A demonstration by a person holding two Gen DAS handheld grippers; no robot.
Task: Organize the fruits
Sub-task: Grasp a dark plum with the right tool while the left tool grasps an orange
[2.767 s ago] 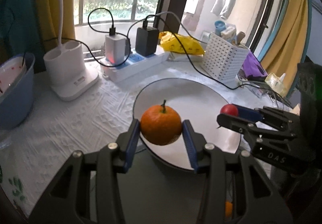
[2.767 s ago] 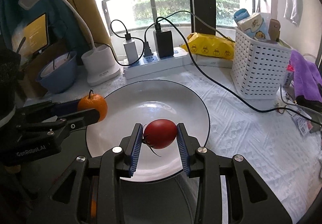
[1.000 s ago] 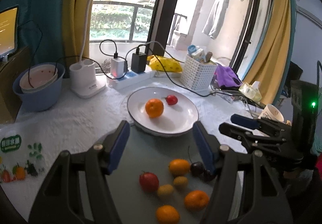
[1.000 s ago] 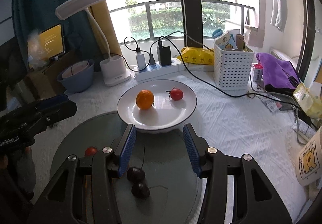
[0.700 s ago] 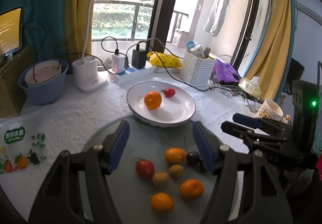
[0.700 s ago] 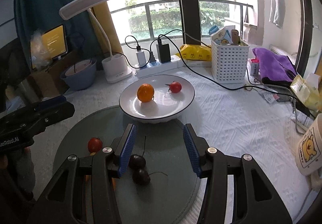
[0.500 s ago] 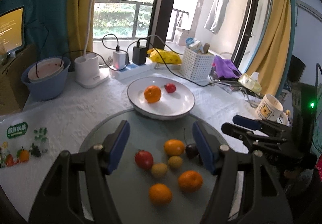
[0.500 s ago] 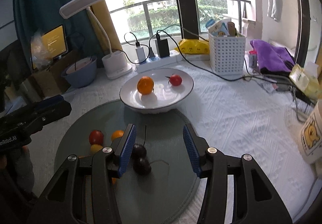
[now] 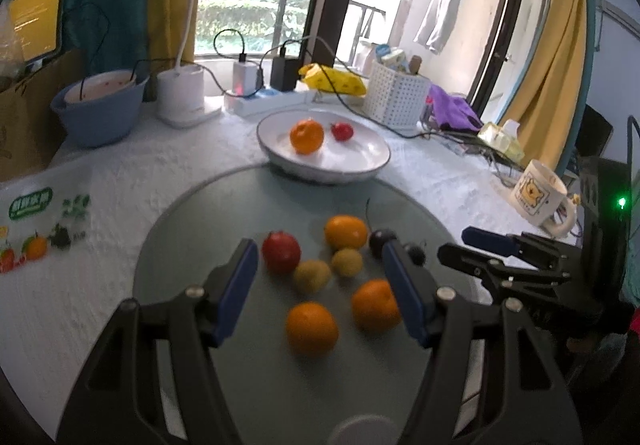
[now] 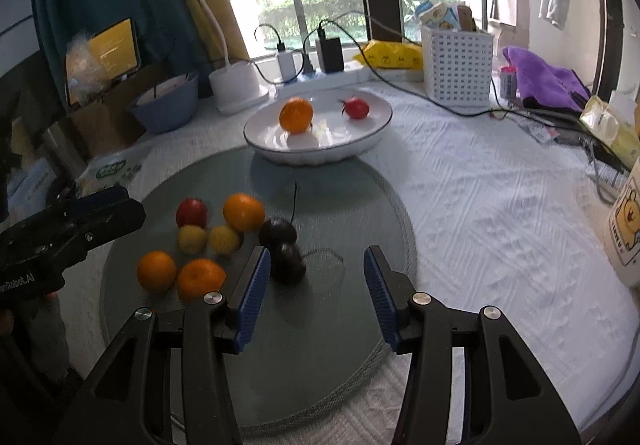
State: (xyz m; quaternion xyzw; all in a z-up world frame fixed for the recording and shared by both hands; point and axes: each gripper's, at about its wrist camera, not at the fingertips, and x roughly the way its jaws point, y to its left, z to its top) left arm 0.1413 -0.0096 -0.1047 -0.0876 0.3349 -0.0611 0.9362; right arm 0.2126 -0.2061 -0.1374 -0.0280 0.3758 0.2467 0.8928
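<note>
Both tongs released, empty: left tongs (image 9: pixel 320 285) over the loose fruit (image 9: pixel 312 276) on the round glass mat (image 10: pixel 340 205), right tongs (image 10: pixel 316 287) beside two dark cherries (image 10: pixel 286 249). Tangerine (image 10: pixel 296 115) and cherry tomato (image 10: pixel 356 108) in the white plate (image 10: pixel 264 141) at mat's far edge.

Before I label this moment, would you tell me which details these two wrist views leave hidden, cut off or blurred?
- Left wrist view: the left gripper finger covers part of the dark cherries.
- Left wrist view: the nearest oranges are blurred, so stems are unreadable.
- Right wrist view: the mug is cut off by the frame edge.
- Both views: the white basket contents are too small to identify.
- Right wrist view: the blue bowl interior is hidden by its rim.
</note>
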